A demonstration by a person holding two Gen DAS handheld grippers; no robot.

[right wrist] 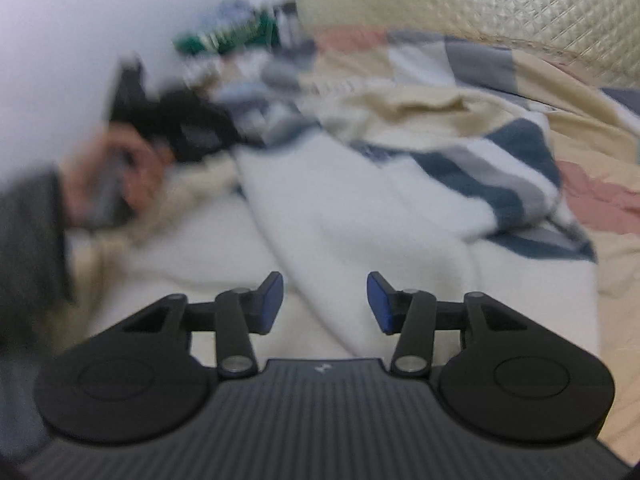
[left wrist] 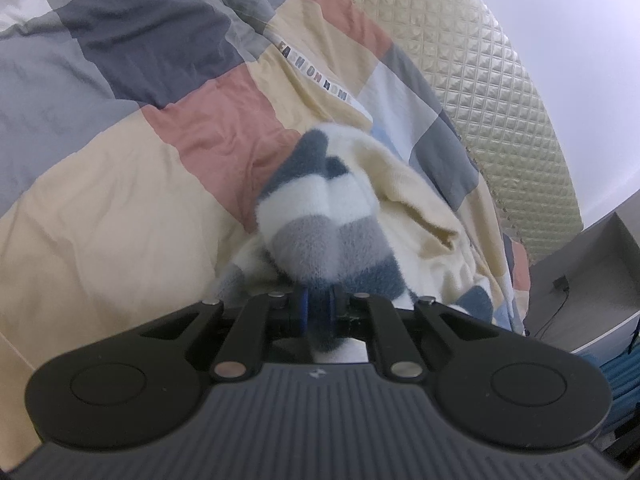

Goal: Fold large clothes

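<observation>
Left gripper (left wrist: 318,314) clamped on fuzzy blue, grey and white striped sweater (left wrist: 320,216), right gripper (right wrist: 325,303) jaws apart above it, pastel patchwork quilt (left wrist: 120,184) underneath

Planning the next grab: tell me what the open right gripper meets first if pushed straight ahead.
Most likely the fluffy white sweater with blue and grey stripes: its white part lies directly beyond the right gripper, whose jaws stand open and empty. Depth is unclear in this blurred view.

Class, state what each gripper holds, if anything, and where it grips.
Left gripper pinches a bunched fold of the striped sweater. Right gripper is open, holding nothing.
</observation>
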